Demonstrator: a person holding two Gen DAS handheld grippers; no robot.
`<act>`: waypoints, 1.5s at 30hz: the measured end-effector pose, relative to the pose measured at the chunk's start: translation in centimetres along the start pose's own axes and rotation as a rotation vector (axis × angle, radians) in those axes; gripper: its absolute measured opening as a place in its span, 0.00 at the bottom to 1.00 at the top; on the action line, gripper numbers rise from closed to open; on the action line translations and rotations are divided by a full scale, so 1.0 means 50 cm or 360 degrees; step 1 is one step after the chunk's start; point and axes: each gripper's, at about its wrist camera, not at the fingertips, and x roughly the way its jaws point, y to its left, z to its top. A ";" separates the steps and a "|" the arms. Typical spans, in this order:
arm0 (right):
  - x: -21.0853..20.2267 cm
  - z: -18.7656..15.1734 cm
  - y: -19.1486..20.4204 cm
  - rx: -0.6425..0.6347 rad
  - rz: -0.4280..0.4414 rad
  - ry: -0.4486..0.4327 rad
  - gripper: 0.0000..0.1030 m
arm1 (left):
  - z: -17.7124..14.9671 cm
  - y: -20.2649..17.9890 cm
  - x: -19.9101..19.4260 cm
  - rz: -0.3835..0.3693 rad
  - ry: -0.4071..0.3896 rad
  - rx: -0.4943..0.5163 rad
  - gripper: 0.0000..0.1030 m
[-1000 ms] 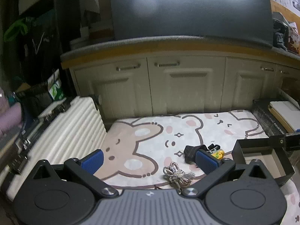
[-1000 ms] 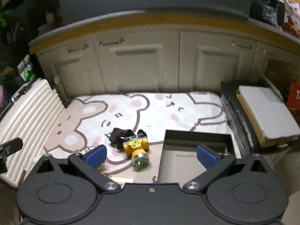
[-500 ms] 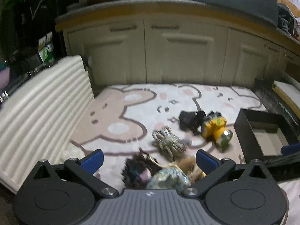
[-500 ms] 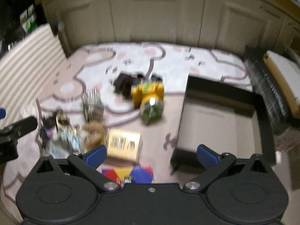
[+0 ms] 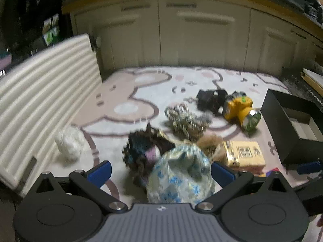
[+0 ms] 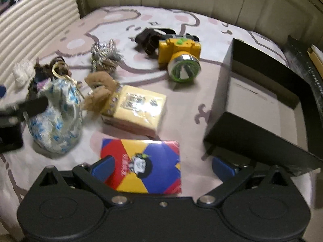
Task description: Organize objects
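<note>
Near our open right claw [image 6: 161, 166] lies the colourful packet [image 6: 144, 164], left of the black box [image 6: 264, 109]; left claw [image 5: 160, 168], open, straddles the floral pouch [image 5: 179, 173]. We should close squarely across the packet's short sides.

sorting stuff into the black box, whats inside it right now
The black box shows only a bare pale floor where visible in the right wrist view. Its near wall hides the strip of floor just behind it, so that part cannot be checked.

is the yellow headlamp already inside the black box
No, the yellow headlamp lies on the bear-print mat to the left of the black box, which holds nothing visible.
</note>
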 end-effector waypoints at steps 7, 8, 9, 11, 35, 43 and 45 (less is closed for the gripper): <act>0.020 -0.007 0.004 0.0057 0.0139 0.0083 1.00 | -0.017 0.010 0.024 -0.0084 0.0129 -0.0080 1.00; 0.026 -0.010 0.005 0.0061 0.0146 0.0111 1.00 | -0.017 0.011 0.026 -0.0088 0.0130 -0.0089 1.00; 0.031 -0.012 0.006 0.0067 0.0151 0.0139 1.00 | -0.017 0.012 0.026 -0.0094 0.0128 -0.0093 1.00; 0.034 -0.012 0.010 0.0052 0.0114 0.0143 1.00 | -0.017 0.015 0.027 -0.0110 0.0126 -0.0113 1.00; 0.035 -0.026 -0.074 0.0277 -0.0086 0.0200 0.93 | -0.032 -0.071 0.090 -0.0025 0.0187 0.0298 0.86; 0.033 -0.010 -0.080 0.0218 -0.0053 0.0224 0.87 | -0.028 -0.063 0.105 -0.0077 0.0227 0.0248 0.73; 0.029 -0.006 -0.082 0.0210 -0.0044 0.0242 0.87 | -0.025 -0.054 0.099 -0.0121 0.0239 0.0212 0.69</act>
